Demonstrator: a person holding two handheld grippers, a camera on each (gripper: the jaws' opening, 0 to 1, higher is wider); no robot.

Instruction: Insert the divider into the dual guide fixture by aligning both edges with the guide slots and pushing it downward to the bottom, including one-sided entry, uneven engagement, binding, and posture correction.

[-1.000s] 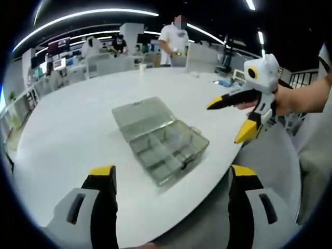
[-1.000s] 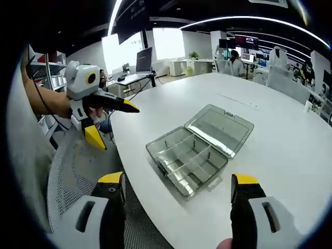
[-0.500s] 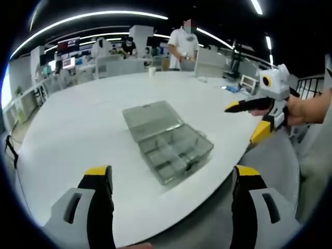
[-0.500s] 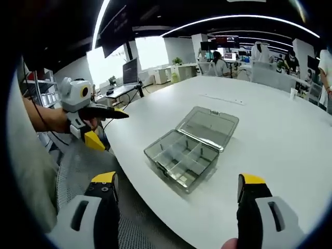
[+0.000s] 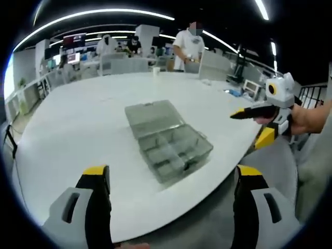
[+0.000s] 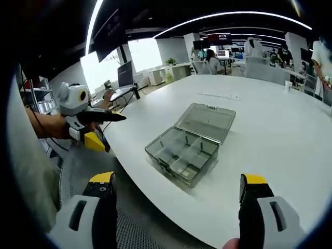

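Large white round-edged table [image 5: 78,129] [image 6: 270,129] takes up most of both views, in an open office with desks and monitors behind. A person in a white shirt [image 5: 188,44] stands at its far side in the left gripper view.

Clear grey plastic compartment box [image 5: 168,142] [image 6: 189,145] lies on the table near its curved edge, hinged lid folded flat open beside the tray. The tray is split into several cells by thin partitions. Cannot tell which piece is the divider, or whether any partition sits loose or tilted.

Left gripper [image 5: 168,179]: yellow-tipped black jaws stand wide apart, nothing between them, held off the table edge short of the box. In the right gripper view it [image 6: 106,129] comes in from the left, held by a hand [image 6: 52,124], jaws parted, apart from the box.

Right gripper [image 6: 179,184]: jaws likewise spread wide, empty, short of the box. In the left gripper view it [image 5: 254,127] hangs beyond the table's edge at right, in a hand [image 5: 306,116], jaws apart.
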